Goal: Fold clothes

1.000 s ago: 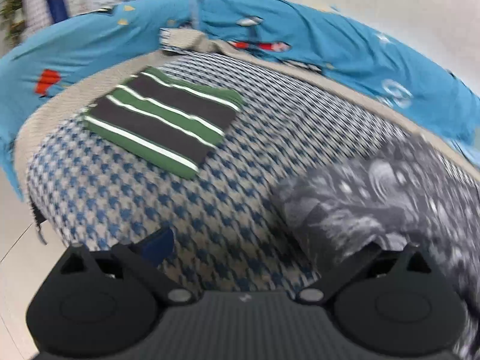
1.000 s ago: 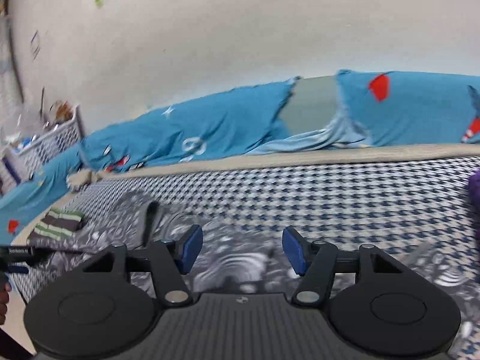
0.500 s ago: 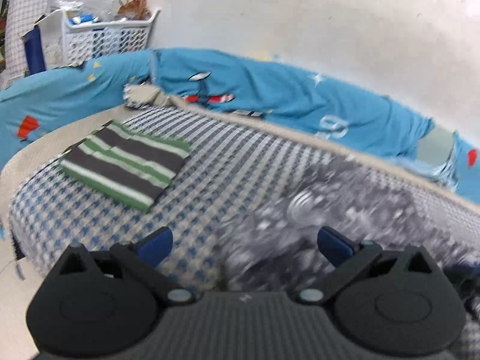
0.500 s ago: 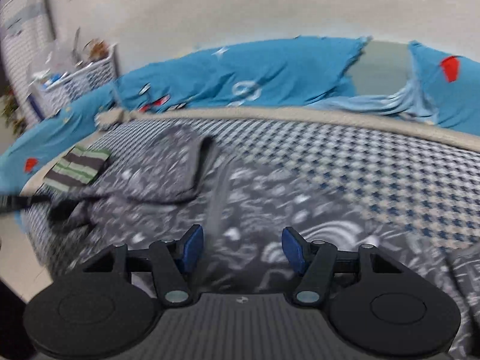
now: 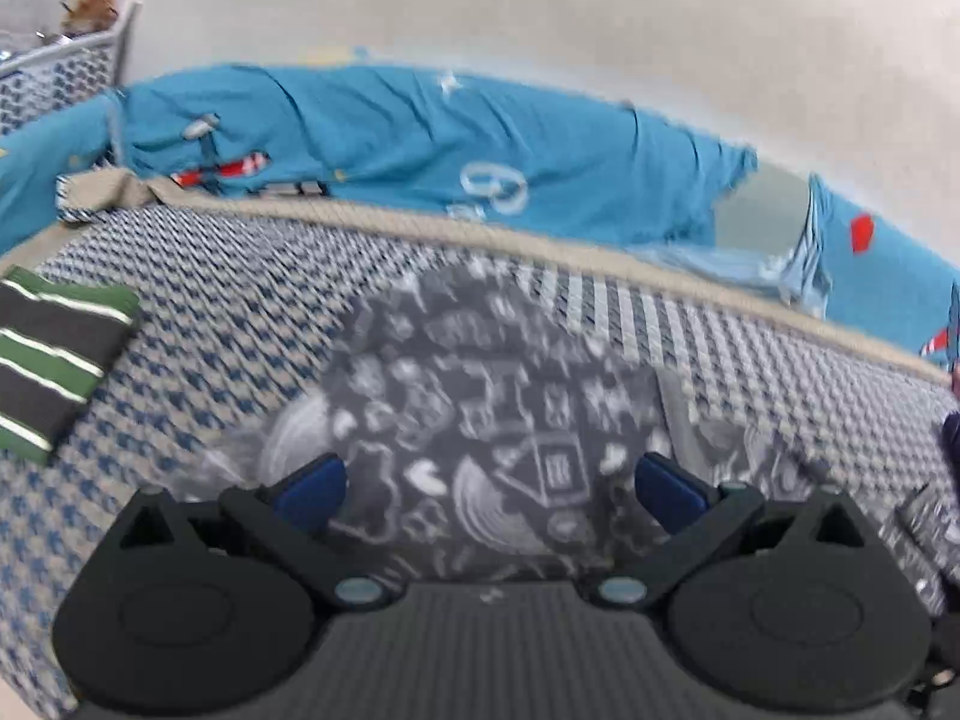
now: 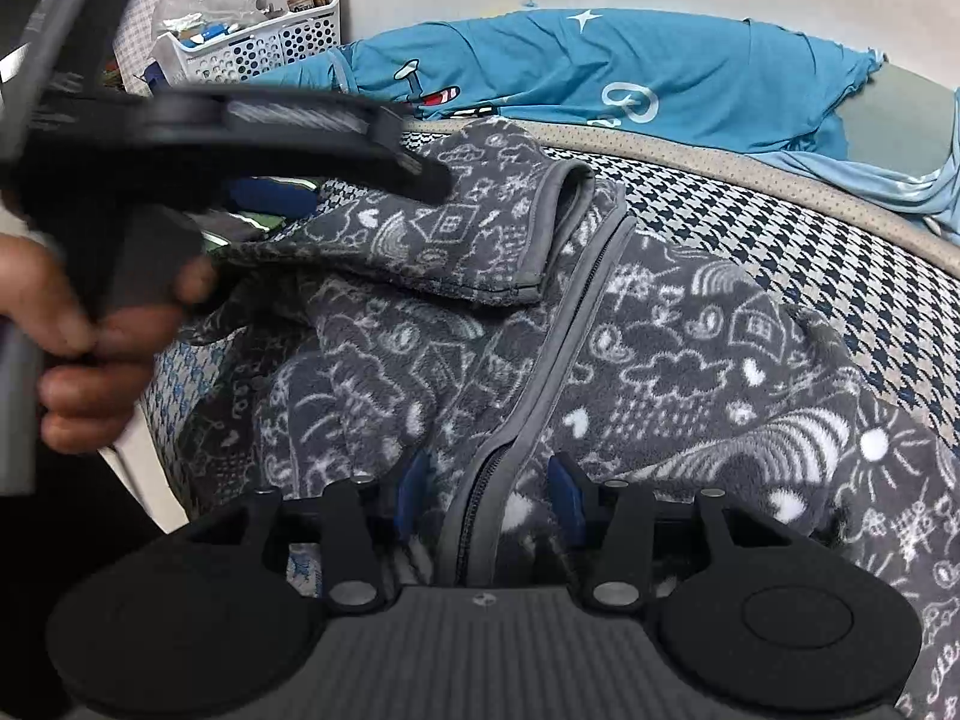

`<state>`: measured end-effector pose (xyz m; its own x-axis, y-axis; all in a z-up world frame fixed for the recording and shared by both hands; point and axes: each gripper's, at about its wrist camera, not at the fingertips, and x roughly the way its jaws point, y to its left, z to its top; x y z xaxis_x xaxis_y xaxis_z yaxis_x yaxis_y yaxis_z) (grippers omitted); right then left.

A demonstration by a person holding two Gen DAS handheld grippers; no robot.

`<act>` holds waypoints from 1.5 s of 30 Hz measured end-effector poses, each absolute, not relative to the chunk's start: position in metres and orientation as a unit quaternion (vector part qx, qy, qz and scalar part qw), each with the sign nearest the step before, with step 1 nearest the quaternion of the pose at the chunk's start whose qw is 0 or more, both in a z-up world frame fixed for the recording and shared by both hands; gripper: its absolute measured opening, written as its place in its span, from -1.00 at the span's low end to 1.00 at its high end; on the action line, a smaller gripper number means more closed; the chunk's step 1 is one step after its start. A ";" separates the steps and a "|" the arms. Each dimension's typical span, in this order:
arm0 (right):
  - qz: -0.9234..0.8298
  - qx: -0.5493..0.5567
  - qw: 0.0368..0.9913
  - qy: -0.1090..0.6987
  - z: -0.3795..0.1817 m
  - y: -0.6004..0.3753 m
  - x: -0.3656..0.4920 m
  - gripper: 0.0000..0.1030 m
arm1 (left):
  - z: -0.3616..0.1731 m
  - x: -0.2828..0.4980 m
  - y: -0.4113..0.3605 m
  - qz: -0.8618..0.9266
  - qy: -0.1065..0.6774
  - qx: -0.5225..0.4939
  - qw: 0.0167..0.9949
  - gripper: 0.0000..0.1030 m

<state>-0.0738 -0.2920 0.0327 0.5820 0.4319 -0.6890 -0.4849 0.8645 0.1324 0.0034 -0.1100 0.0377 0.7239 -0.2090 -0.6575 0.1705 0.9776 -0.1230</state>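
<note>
Left gripper [image 5: 489, 477] seen with jaws wide apart, nothing clamped; grey printed fleece jacket [image 5: 480, 396] spread beyond and between jaws. Striped folded garment [image 5: 51, 354] lay far left of left jaw. Right gripper [image 6: 487, 495] jaws half apart, just closing; jacket zipper [image 6: 480, 480] lay between jaws, contact unclear.

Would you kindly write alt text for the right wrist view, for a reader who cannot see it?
A grey patterned fleece jacket lies rumpled on a houndstooth bed cover, its zipper running between the fingers of the right claw, whose jaws have just been closing. At left, a hand holds the left claw above the jacket; blue bedding lies behind.
</note>
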 end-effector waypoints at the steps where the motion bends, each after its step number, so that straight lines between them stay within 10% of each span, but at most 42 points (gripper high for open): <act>1: 0.260 -0.037 0.888 0.377 0.034 -0.292 -0.074 -0.11 | 0.030 0.004 -0.115 -0.089 0.368 -0.014 0.925 0.99; 36: 0.262 0.074 0.885 0.377 0.024 -0.355 0.069 0.27 | -0.003 -0.006 -0.094 -0.110 0.407 0.017 0.906 1.00; 45: 0.279 0.054 0.888 0.362 0.028 -0.343 0.058 -0.81 | 0.006 -0.005 -0.095 -0.104 0.410 0.010 0.906 1.00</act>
